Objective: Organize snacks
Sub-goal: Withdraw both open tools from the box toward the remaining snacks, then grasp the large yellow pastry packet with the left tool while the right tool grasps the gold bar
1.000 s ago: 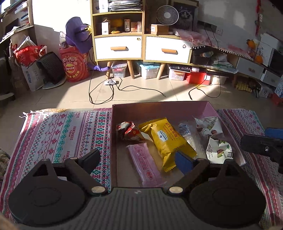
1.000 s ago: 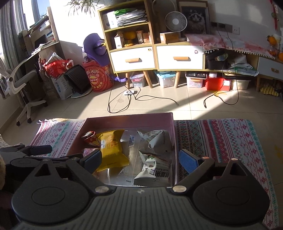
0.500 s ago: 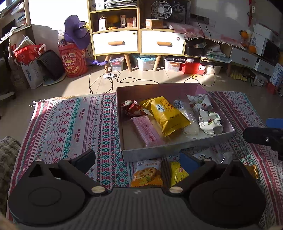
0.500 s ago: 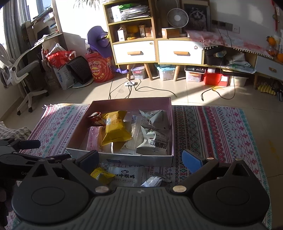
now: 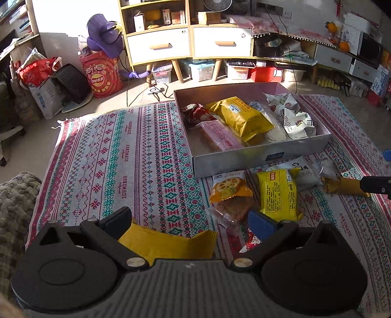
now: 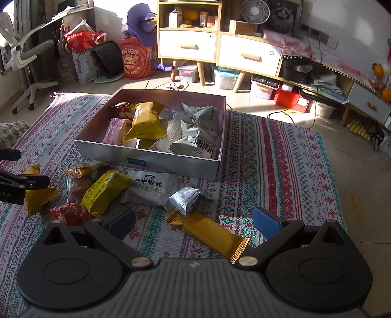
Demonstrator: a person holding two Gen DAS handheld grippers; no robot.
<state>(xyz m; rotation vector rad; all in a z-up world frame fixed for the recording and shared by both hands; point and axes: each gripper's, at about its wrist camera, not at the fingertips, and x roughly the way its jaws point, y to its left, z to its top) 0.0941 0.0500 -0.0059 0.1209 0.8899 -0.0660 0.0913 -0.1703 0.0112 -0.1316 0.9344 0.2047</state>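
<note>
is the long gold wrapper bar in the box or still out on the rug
Out. The long gold foil bar lies on the patterned woven rug, in front of the shallow pink cardboard box.

Sunlit room with pale tiled floor (image 6: pixel 288 102). Patterned woven rug (image 5: pixel 117 156) in foreground. Wooden shelf cabinet (image 5: pixel 188 46) with 2 white drawers against far wall; small fan (image 6: pixel 254 11) on top. White office chair (image 6: pixel 27 61) at left, red Lay's bag (image 5: pixel 101 73) nearby.

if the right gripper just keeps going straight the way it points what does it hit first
Probably the long gold snack bar lying on the rug between the open right gripper fingers; depth is unclear.
</note>
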